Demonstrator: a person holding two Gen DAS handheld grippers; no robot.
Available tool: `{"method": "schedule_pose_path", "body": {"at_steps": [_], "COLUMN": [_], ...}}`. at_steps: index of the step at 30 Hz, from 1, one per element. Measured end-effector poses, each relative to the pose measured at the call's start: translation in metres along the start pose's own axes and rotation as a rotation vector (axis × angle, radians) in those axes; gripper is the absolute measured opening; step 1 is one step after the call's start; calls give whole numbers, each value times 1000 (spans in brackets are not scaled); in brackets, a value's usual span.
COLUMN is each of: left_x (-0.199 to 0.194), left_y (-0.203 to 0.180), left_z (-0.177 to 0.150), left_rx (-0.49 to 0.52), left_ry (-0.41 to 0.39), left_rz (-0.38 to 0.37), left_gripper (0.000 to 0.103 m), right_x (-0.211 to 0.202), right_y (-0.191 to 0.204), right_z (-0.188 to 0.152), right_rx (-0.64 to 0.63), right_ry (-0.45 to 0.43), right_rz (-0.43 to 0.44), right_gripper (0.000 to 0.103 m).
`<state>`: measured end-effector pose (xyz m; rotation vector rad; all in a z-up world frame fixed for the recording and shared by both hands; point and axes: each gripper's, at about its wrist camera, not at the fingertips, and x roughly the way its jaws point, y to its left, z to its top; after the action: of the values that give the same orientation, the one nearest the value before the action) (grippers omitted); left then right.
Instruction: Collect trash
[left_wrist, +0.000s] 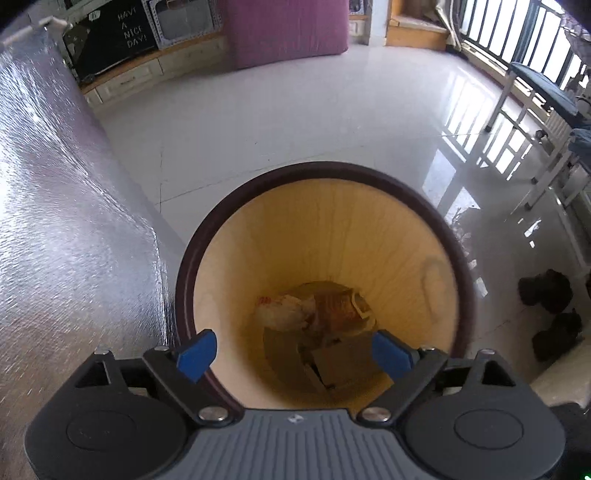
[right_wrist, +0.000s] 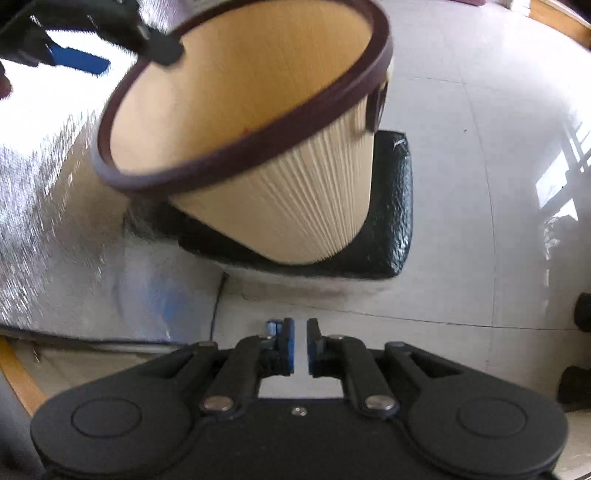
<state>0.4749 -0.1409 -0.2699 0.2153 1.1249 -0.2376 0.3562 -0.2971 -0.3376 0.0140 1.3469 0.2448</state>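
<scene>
A tan ribbed trash bin with a dark brown rim stands on the floor beside a foil-covered surface. Inside at the bottom lie crumpled wrappers and grey cardboard pieces. My left gripper hangs open and empty over the bin's mouth, its blue pads wide apart. In the right wrist view the bin stands on a black mat. My right gripper is low in front of the bin, jaws nearly together with a thin gap, holding nothing. The left gripper's blue pad shows at the upper left.
A silver foil-covered surface runs along the left of the bin. White glossy tile floor stretches beyond. A pink block and low cabinets stand at the back, a white-legged bench and dark shoes on the right.
</scene>
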Motion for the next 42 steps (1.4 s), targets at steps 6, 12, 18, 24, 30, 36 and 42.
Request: {"method": "schedule_pose_path", "body": {"at_steps": [6,12,18,24,30,36,42], "left_x": [-37,-65,-90,-79,-63,-62,-61], "left_y": [4,19,22,19,21,32,27], "left_z": [-11,-5,9,5,-6,-13,-31], "left_rx": [-39,-100,-97,-126,-179,-207,-160], "left_ry": [-29,-51,-91,-62,-57,-90,-176], "left_rz": [9,39,56,35,-5,-18,68], "left_gripper": [97,97,100,100,101,103,103], "right_x": [22,67,126,176,218,281,335], "right_y": [12,37,48,51,69,64,63], "right_z": [8,16,9,-7,-20,-17,-37], "right_rx": [-120,-388,-572,-671,-763,-601,-521], "right_ry": [91,227,249,315,383,438,396], "right_rz": [34,9,5,56,159,182,92], "right_gripper": [35,49,67,75,83,93,99]}}
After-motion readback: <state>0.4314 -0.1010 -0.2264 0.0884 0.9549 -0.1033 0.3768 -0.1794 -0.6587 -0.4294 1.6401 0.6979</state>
